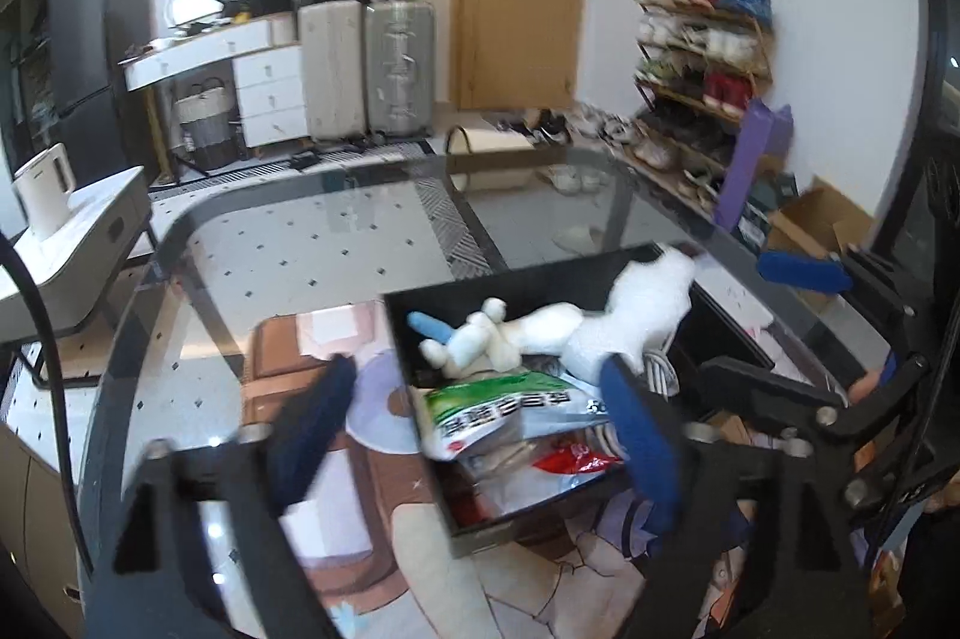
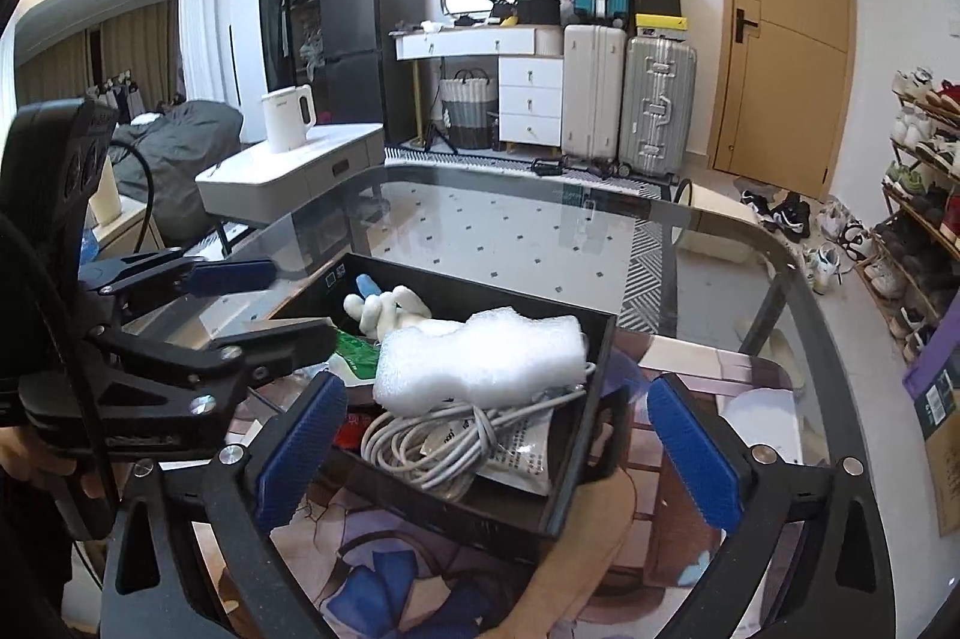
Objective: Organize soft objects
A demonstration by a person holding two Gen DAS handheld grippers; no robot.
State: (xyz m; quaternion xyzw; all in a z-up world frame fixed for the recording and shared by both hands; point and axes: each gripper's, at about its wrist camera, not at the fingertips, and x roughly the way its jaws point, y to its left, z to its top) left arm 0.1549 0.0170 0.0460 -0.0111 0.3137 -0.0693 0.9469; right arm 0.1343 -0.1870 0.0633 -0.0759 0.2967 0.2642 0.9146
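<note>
A black box sits on the glass table. It holds a white foam piece, a white plush toy, a coiled white cable, a green-white packet and other packets. My left gripper is open and empty, its blue pads either side of the box's near left corner. My right gripper is open and empty, straddling the box's near end. Each gripper shows in the other's view, the left one and the right one.
The glass table has a dark rounded rim. A white side table with a kettle stands at the left, suitcases and a door behind, a shoe rack at the right. A patterned rug shows under the glass.
</note>
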